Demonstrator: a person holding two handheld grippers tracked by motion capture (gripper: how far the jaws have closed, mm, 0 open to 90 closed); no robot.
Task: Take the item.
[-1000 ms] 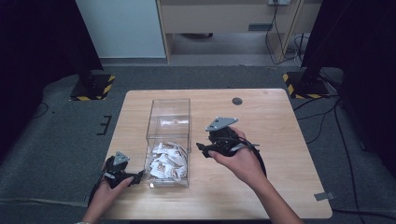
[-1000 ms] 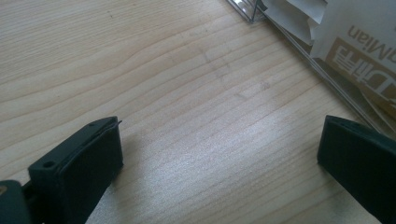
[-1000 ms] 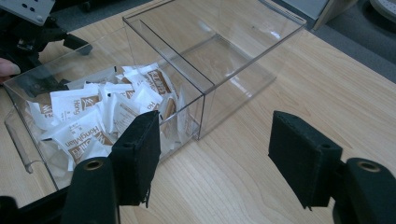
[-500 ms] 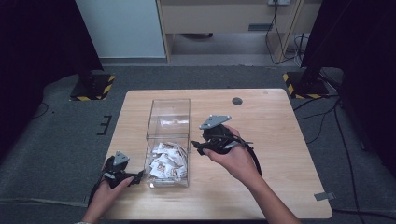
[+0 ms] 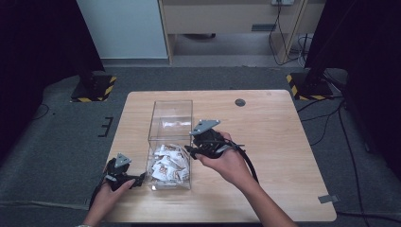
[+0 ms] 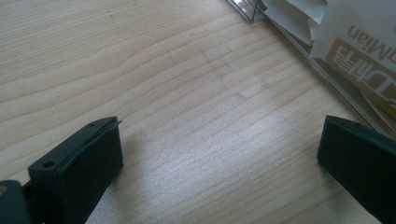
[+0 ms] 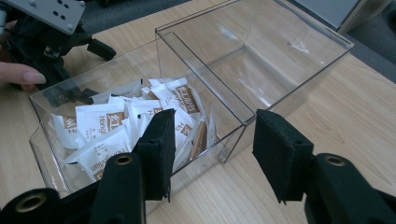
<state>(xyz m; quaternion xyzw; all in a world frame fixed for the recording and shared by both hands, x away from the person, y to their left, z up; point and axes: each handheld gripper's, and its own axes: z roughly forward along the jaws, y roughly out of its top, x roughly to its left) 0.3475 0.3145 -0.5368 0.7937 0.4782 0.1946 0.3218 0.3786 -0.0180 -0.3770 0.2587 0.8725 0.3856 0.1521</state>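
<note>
Sachets (image 5: 168,164) fill the near compartment of the clear box (image 5: 170,111); the far one is empty. Both claws, left (image 5: 137,178) and right (image 5: 190,150), are released and grasp nothing, so sorting seems unstarted on the desk (image 5: 279,142).

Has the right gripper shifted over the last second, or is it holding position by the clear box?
Yes. In the high view the right gripper has moved left across the table, closing on the clear box; its tips now meet the box's right wall.
</note>
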